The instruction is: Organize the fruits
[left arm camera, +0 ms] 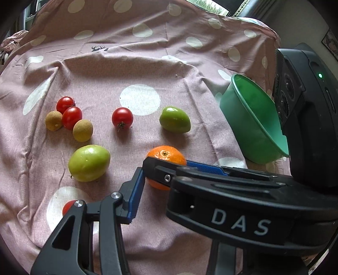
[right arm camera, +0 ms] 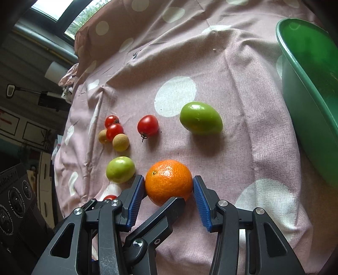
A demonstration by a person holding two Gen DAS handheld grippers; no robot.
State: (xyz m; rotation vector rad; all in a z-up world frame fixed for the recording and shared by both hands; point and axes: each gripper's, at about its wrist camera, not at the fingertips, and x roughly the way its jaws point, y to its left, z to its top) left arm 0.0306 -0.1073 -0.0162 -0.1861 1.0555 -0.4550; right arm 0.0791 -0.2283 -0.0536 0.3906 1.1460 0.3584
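— What's nearest to you?

— The right claw (right arm camera: 168, 183). Its two blue pads (right arm camera: 135, 203) sit against either side of the orange (right arm camera: 169, 179), so it is closed on that fruit. The orange rests on the pink cloth with white dots (right arm camera: 232, 84).

— And the other one?

— The left claw (left arm camera: 162, 182) comes in from the left side and crosses the right one. One of its black fingers (right arm camera: 166, 213) lies just in front of the orange. Its other finger, with the blue pad, stands close by the orange's left edge. The right claw's arm hides too much, so I cannot tell whether the left one grips or only stands narrow there.

— What's around the orange?

— Just left of it is a near green fruit (right arm camera: 120, 169), and below that a half-hidden tomato (right arm camera: 109, 197) peeks out behind the fingers. Further back are a lone tomato (right arm camera: 147, 125) with its stalk and a far green fruit (right arm camera: 200, 118), set apart from each other.

— Anything else on the left?

— A tight cluster: two small tomatoes (right arm camera: 114, 131) and two tan round fruits (right arm camera: 120, 142), touching one another.

— And the container?

— The green bowl (right arm camera: 306, 105) stands off to the right, well apart from the fruit, with a window (right arm camera: 63, 10) beyond the cloth's far left edge
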